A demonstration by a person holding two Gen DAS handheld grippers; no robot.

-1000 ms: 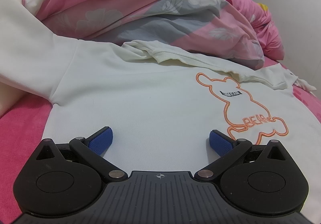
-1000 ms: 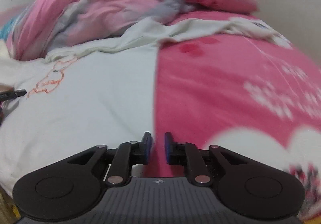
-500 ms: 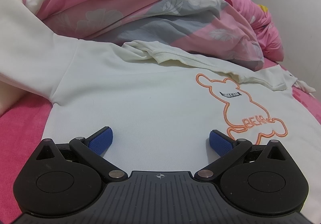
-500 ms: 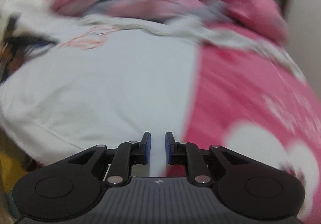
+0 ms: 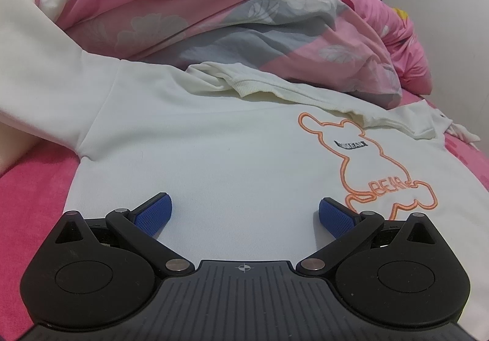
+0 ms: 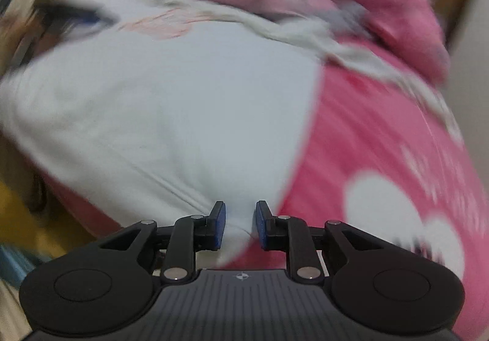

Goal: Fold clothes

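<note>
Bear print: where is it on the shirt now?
In the left wrist view the bear print sits right of centre on the shirt, below the collar.

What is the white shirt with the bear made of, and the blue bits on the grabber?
The white shirt looks like soft knit cotton, matte: its collar is ribbed and it wrinkles gently. The bear outline seems stitched or printed in orange; I cannot tell which. The blue pads look like rubber with a dotted, grippy texture.
</note>
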